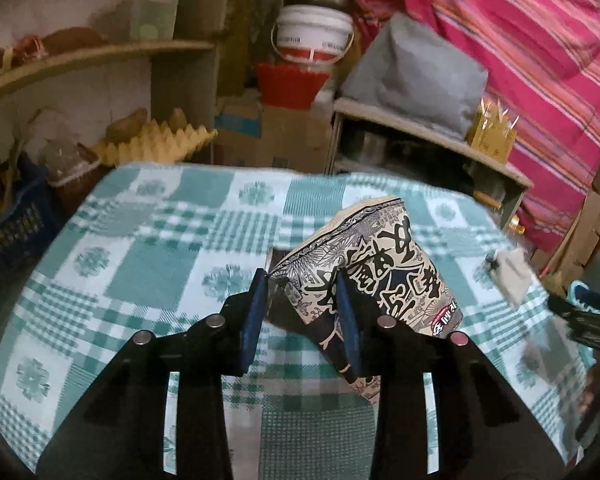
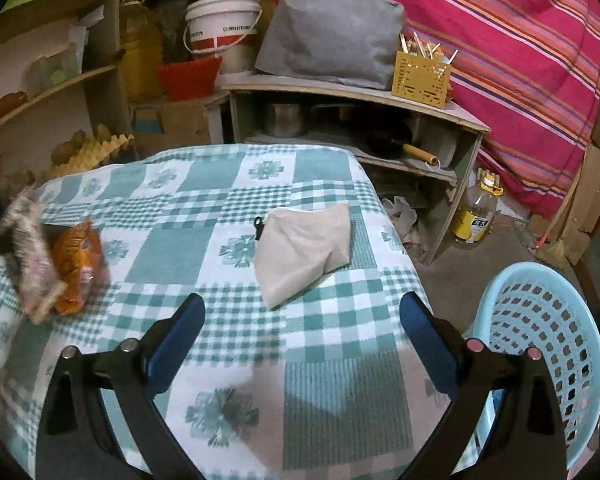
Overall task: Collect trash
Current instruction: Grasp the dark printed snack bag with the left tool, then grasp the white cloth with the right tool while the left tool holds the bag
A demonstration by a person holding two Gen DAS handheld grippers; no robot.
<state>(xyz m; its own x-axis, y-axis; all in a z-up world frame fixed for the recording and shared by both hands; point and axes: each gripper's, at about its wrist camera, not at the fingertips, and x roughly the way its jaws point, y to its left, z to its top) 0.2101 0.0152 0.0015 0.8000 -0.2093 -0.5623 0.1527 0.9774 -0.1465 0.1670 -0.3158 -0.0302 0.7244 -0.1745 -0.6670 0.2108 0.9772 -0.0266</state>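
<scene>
A: While the left gripper (image 1: 302,280) tilts down over the checked tablecloth (image 1: 148,248), what sits between its blue pads?

B: A crumpled paper cup (image 1: 380,264) printed with black characters. The jaws are narrow and press into its side, denting it, so the cup is pinched and lies tilted, its base toward the camera.

A: And the right gripper (image 2: 302,308)?

B: Its jaws stand wide with nothing between them, hovering above the cloth. Just beyond its fingers a pale face mask (image 2: 304,248) lies flat on the table, near the right edge.

A: Anything else on the table?

B: In the right wrist view, an orange snack wrapper (image 2: 78,264) lies at the left side, beside the blurred cup held by the other gripper.

A: Where is a bin?

B: A light blue perforated basket (image 2: 540,320) stands off the table's right edge, close to the right gripper.

A: Further back?

B: A wooden shelf (image 2: 356,92) bearing a grey cloth bundle (image 2: 332,28), a white bucket (image 2: 220,20), and a striped pink fabric (image 2: 500,40) behind.
</scene>
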